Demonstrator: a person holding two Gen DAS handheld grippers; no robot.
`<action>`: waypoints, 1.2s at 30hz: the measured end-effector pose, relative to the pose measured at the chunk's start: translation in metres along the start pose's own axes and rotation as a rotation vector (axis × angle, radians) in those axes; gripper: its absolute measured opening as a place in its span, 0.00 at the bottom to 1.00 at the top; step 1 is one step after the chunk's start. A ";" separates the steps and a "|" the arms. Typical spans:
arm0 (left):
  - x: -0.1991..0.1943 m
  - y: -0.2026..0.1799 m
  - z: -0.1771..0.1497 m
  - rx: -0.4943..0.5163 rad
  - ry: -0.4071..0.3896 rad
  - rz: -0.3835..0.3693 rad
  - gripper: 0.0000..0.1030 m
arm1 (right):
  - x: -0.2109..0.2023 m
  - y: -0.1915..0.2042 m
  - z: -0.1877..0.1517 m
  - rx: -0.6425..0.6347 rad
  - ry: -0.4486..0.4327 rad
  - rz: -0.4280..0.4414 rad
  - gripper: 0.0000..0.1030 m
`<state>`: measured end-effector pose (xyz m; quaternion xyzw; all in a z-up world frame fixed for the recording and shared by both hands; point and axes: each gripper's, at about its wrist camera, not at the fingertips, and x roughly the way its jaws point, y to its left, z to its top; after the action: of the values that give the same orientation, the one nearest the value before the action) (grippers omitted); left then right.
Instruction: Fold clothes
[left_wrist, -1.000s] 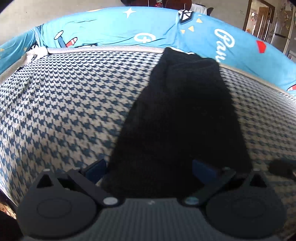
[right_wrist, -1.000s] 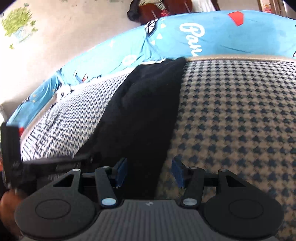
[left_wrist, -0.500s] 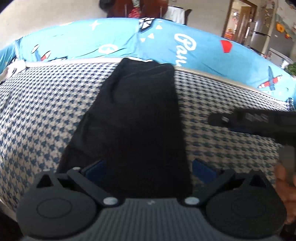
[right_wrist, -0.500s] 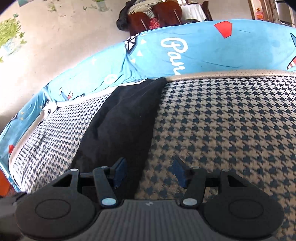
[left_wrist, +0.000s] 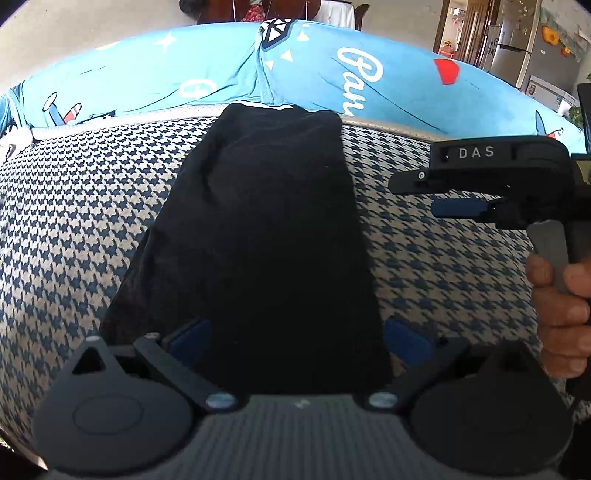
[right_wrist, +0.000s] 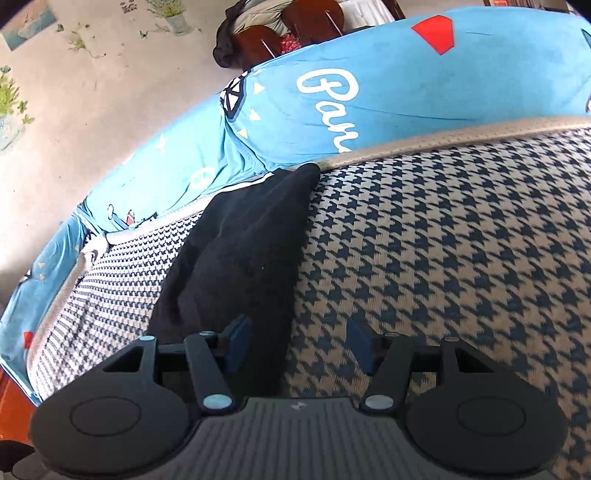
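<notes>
Two hand-held grippers hover over one black garment (left_wrist: 255, 236) that lies flat as a long, narrow strip on a houndstooth-patterned cushion (left_wrist: 81, 221). The strip runs from the near edge away to the cushion's pale piped far edge, where a thin white stripe shows at the garment's end. Behind the cushion stands a bright blue cover (left_wrist: 332, 66) printed with white script, a red shape and small aeroplanes.

The left hand-held gripper (left_wrist: 295, 339) is spread wide, its blue pads (left_wrist: 188, 338) standing either side of the near end of the garment; the cloth lies between them, but neither pad presses on it and nothing is gripped. In the same view the right hand-held gripper (left_wrist: 410, 197) reaches in from the right edge above the bare cushion, well to the side of the garment, with the person's hand (left_wrist: 561, 310) wrapped round its grey trigger and handle.

From its own camera, the right hand-held gripper (right_wrist: 299, 343) stands about half open and empty. Its left pad (right_wrist: 236, 341) sits over the garment's right edge (right_wrist: 258, 258), its right pad over bare houndstooth. Its jaws have just been widening a little, with only that edge of cloth beneath them and nothing pinched.

Wooden chairs (right_wrist: 295, 26) stand beyond the blue cover.
</notes>
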<state>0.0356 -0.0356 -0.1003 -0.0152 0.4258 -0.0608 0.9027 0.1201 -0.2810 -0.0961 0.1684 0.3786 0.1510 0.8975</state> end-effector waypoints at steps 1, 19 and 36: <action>0.002 0.002 0.002 0.000 0.001 0.000 1.00 | 0.003 0.000 0.002 -0.001 0.001 0.005 0.56; 0.059 0.022 0.049 0.019 0.019 0.017 1.00 | 0.072 -0.001 0.040 -0.058 0.013 0.148 0.56; 0.075 0.035 0.055 -0.030 0.061 0.035 1.00 | 0.132 -0.031 0.087 0.062 -0.021 0.194 0.56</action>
<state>0.1283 -0.0116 -0.1259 -0.0192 0.4541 -0.0389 0.8899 0.2761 -0.2724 -0.1343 0.2336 0.3556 0.2233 0.8770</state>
